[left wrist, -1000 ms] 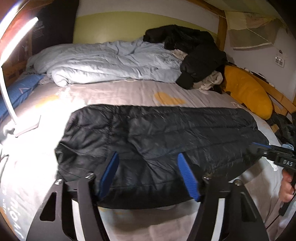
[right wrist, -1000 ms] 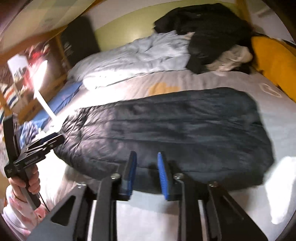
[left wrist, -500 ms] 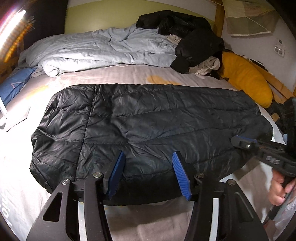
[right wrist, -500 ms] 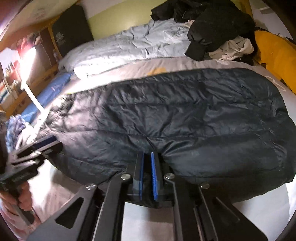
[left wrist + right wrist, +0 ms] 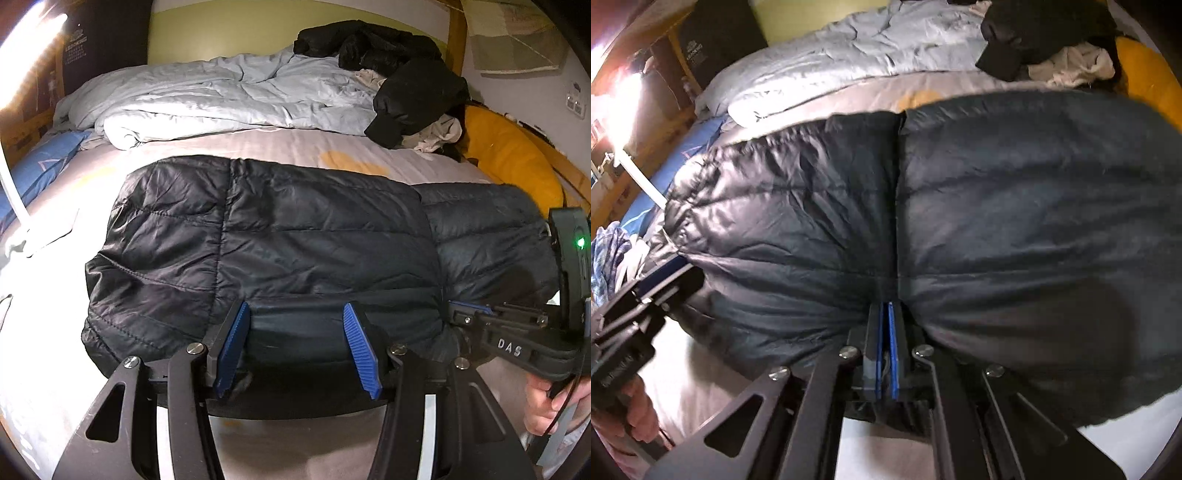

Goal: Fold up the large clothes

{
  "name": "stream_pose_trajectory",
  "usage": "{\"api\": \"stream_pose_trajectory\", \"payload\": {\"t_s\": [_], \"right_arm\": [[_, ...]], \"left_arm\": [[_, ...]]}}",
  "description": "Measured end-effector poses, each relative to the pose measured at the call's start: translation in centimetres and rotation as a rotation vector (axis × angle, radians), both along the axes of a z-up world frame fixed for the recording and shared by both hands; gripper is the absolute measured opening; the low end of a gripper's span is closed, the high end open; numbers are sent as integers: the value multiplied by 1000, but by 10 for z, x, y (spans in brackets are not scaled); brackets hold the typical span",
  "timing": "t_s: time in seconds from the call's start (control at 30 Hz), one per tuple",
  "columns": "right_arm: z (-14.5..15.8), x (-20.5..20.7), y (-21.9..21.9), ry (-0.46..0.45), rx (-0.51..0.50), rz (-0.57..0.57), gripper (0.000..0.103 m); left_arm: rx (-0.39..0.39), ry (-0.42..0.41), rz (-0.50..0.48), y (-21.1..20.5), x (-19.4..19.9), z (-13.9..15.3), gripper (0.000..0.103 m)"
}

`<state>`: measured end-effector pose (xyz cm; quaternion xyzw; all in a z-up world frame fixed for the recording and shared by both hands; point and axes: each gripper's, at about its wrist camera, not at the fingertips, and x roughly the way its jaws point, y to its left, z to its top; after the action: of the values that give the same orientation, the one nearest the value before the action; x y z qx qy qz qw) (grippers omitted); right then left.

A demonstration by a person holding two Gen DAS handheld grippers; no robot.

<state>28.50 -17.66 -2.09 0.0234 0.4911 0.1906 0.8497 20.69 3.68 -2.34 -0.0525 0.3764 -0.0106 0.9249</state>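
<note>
A black quilted puffer jacket lies spread sideways across the grey bed sheet. My left gripper sits at the jacket's near edge. Its blue pads stand apart, with a smooth stretch of hem between them. My right gripper is shut on the near hem of the jacket, and creases fan out from the pinch. The left wrist view shows the right gripper biting the hem to the right. The right wrist view has the left gripper at the far left.
A crumpled light blue duvet fills the back of the bed. Beside it lies a heap of black clothes, and a yellow pillow lies at the right. A white lamp and a blue pillow are on the left. A hand holds the right gripper.
Both grippers have come down to the jacket's near edge. The right jaws have closed onto the hem. The left jaws narrowed slightly around it.
</note>
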Motion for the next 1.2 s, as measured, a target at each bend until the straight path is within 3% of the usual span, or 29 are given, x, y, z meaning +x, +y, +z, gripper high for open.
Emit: {"api": "stream_pose_trajectory", "payload": {"t_s": [0.13,0.23,0.37,0.43,0.6,0.73,0.87,1.07,1.2], "right_arm": [[-2,-1,10,-12,-84,45,0],[9,12,7,67,-32,18,0],[45,27,11,-44,-54,-5,0],[52,45,12,-9,-10,-24,0],[8,80,13,153,-2,-47,0],[12,95,7,212,29,-71,0],[37,117,12,141,-4,-113,0],[1,155,28,227,-38,-157,0],[17,140,32,166,-58,-157,1]], "left_arm": [[28,3,0,-3,0,-2,52],[53,-1,8,-5,0,-1,52],[39,-7,20,-2,0,0,52],[34,-7,23,0,2,1,52],[44,-9,28,3,4,2,52],[30,6,35,7,5,1,52],[35,9,36,9,9,-1,52],[35,1,27,9,8,2,52],[18,11,28,11,8,2,52]]}}
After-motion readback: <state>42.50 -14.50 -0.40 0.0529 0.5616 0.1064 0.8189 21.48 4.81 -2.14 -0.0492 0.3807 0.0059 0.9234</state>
